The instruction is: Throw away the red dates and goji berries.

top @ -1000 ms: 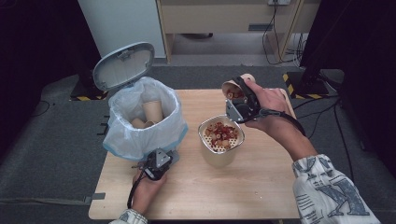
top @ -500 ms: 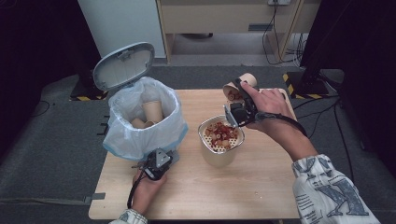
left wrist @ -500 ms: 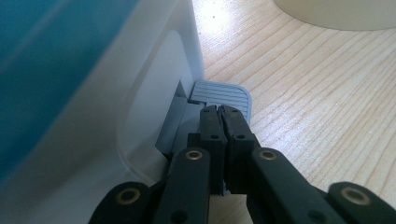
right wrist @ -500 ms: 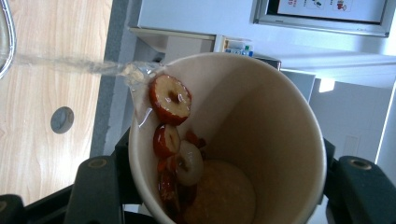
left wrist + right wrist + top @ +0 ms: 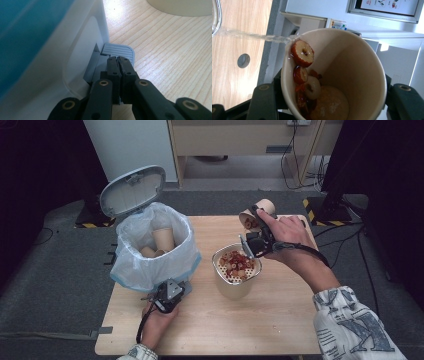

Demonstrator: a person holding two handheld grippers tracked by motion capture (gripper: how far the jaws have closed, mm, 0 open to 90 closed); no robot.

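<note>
High view: the right gripper [image 5: 253,232] holds a paper cup [image 5: 253,215] tipped on its side above a cream pot with a metal strainer [image 5: 236,266] full of red fruit slices, which stands mid-table just right of a white pedal bin [image 5: 150,270] lined with a pale blue bag, lid [image 5: 133,190] up, with three paper cups [image 5: 162,239] inside. Right gripper view: the jaws are clamped on the cup's sides, and inside it lie three ringed jujube slices [image 5: 302,53], smaller red bits and a pale lump, while a thin stream of liquid [image 5: 249,36] runs off its rim. Left gripper view: the left gripper [image 5: 119,62] has its jaws together, pressing on the bin's grey pedal [image 5: 119,50].
</note>
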